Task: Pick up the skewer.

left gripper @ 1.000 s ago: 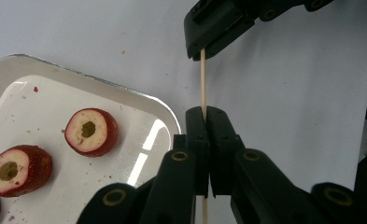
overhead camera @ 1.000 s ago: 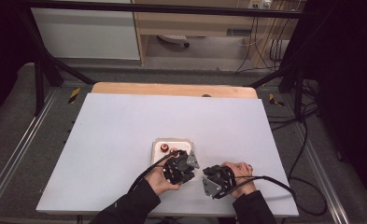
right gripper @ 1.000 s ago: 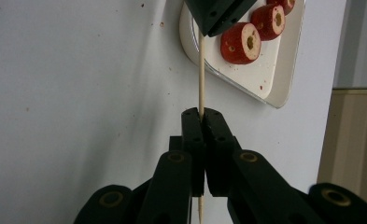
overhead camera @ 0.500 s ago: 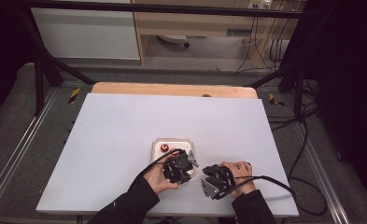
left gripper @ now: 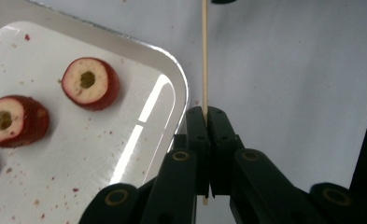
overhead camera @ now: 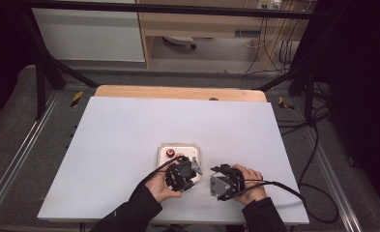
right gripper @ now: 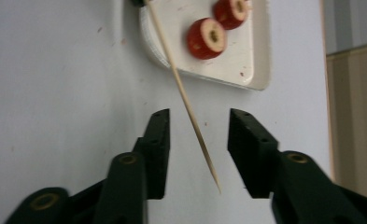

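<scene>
Jaws of the left tool [left gripper: 204, 121] are pressed together on a thin wooden skewer [left gripper: 204, 56], which runs out past the right edge of a white tray [left gripper: 174, 88]. Just to its right, the right tool [right gripper: 197, 128] stands spread, the skewer's pointed end [right gripper: 190, 112] lying between its jaws without touching either. Red fruit slices [left gripper: 90, 83] with cored centres lie on the tray, which rests on the white worktop [overhead camera: 129, 130].

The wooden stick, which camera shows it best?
The right gripper view: the wooden stick crosses it almost whole, its pointed tip between the right gripper's open jaws. The left gripper view shows the stick clamped in the left gripper, beside the tray. In the high view it is too thin to make out.
</scene>
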The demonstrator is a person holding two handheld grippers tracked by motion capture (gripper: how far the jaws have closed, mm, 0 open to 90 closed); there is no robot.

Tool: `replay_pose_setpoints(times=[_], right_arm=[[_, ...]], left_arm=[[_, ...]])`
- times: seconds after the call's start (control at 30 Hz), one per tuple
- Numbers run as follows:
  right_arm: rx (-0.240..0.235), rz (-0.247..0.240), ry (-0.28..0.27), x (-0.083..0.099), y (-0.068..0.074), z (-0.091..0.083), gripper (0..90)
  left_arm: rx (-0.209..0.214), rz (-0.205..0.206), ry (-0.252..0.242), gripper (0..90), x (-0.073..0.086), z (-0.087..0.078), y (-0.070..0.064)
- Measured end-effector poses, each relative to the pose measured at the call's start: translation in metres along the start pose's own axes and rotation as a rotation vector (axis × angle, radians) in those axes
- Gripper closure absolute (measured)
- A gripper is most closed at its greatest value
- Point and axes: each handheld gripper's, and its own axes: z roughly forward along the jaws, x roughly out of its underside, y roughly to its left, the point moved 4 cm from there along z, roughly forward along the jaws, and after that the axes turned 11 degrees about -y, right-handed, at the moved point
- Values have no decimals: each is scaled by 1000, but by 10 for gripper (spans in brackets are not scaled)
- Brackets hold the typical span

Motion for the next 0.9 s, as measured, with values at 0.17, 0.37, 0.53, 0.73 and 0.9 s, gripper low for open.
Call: replay_pose_setpoints(times=[0.17,0.37,0.53,0.73,0.9], right_arm=[[68,263,-53,9,-11,-7,421],[101,510,-77,22,-16,-13,342],[108,702,-74,36,-16,-13,279],[116,804,-73,41,-17,-13,225],[106,899,-81,40,-20,-13,174]], left_arm=[[-40,-9,-8,886,13,-12,8],[-72,-57,-66,885,31,-29,16],[-112,-103,-137,885,46,-43,22],[-154,-147,-212,885,64,-54,26],[-195,-182,-276,885,80,-61,29]])
